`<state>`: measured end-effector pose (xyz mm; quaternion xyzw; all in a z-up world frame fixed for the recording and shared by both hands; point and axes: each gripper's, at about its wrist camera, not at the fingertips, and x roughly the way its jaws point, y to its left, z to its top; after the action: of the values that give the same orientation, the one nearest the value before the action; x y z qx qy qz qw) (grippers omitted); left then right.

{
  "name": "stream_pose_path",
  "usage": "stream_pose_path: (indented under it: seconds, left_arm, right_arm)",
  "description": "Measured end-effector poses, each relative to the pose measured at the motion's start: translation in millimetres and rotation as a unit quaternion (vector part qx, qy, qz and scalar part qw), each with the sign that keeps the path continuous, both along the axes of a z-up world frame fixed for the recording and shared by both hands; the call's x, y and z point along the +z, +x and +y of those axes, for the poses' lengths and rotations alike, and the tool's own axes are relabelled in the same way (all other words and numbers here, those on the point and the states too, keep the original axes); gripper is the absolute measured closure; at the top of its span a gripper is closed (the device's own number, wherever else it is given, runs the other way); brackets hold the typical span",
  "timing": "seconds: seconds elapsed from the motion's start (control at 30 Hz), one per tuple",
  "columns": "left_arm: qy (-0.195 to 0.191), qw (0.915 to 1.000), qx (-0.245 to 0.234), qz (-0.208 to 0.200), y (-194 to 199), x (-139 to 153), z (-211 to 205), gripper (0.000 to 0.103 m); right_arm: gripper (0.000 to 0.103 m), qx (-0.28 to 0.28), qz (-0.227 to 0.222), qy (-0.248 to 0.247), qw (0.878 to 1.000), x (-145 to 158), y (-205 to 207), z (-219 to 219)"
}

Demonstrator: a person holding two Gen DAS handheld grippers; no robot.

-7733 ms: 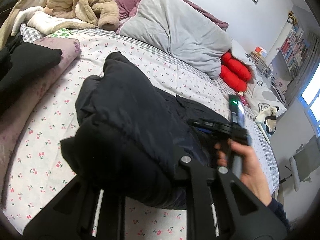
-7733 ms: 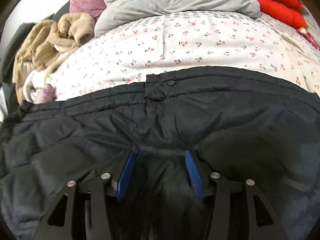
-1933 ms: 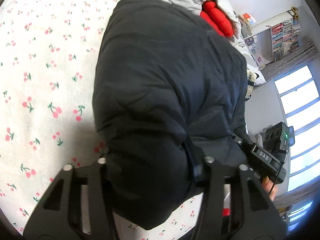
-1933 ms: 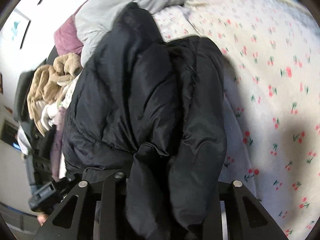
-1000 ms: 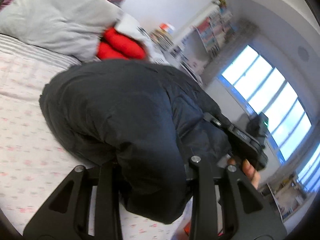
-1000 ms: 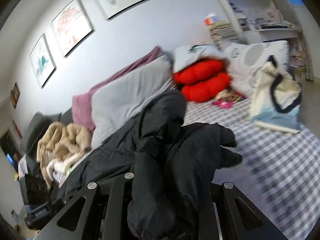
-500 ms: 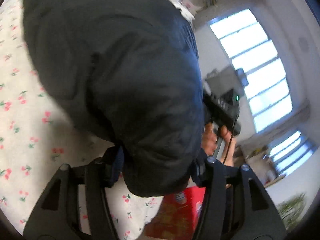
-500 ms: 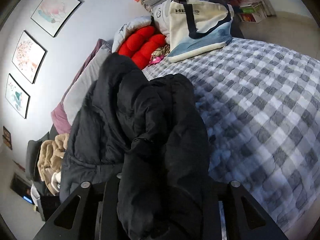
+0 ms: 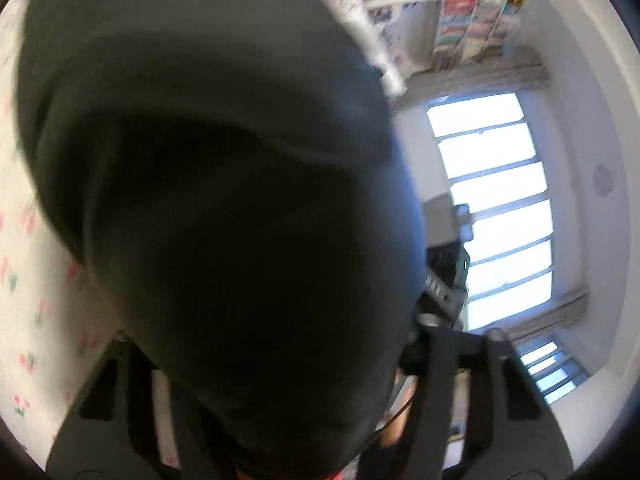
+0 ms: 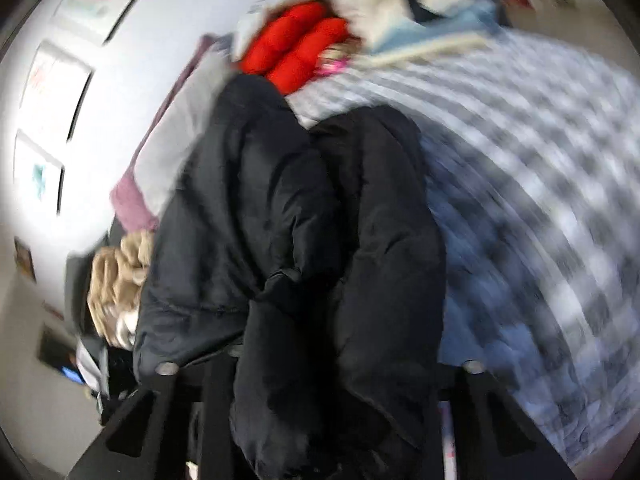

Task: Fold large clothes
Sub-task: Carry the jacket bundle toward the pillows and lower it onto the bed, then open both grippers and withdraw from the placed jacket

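Note:
A bulky black padded jacket (image 9: 224, 184) fills most of the left wrist view, bunched over my left gripper (image 9: 276, 360), which is shut on it; the fingertips are buried in the fabric. In the right wrist view the same jacket (image 10: 304, 240) hangs in folds over my right gripper (image 10: 320, 368), also shut on it, held above the bed. The other gripper's body (image 9: 448, 280) shows past the jacket's edge. Both views are blurred by motion.
The bed has a cherry-print sheet (image 9: 24, 280) and a grey checked cover (image 10: 540, 200). Red cushions (image 10: 296, 48), a grey pillow (image 10: 180, 136), a tote bag (image 10: 424, 4) and a beige garment pile (image 10: 116, 276) lie around. A window (image 9: 504, 208) and bookshelf (image 9: 468, 28) stand beyond.
Both grippers have swung with the jacket; it has come closer to the left camera and now covers most of that view. The right view has tilted toward the checked cover.

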<state>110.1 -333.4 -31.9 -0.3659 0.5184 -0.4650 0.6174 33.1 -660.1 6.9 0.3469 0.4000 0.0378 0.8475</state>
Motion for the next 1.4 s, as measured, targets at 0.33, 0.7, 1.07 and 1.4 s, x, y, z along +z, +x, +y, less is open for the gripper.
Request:
stream_pose_path:
  seconds: [0.33,0.7,1.07,1.4]
  left_arm:
    - [-0.104,0.9681,0.015,-0.227,54,214,-25,0.055]
    - [0.074,0.9954,-0.059,-0.015,1,-18,-90,0.048]
    - [0.168,0.9788,-0.031,-0.114,-7,44,-40,0.029]
    - [0.401,0.8425,0.071,-0.352,-95,141,33,0.008]
  right_arm:
    - [0.085,-0.047,-0.237,-0.095,0.966,226,29,-13]
    - [0.058,-0.108,0.030,-0.044,0.993,12,11,-84]
    - [0.021,-0.270,-0.017,-0.041,0.962,31,-75,-112]
    - [0.017,-0.163,-0.006,-0.188,0.968,66,-155,89]
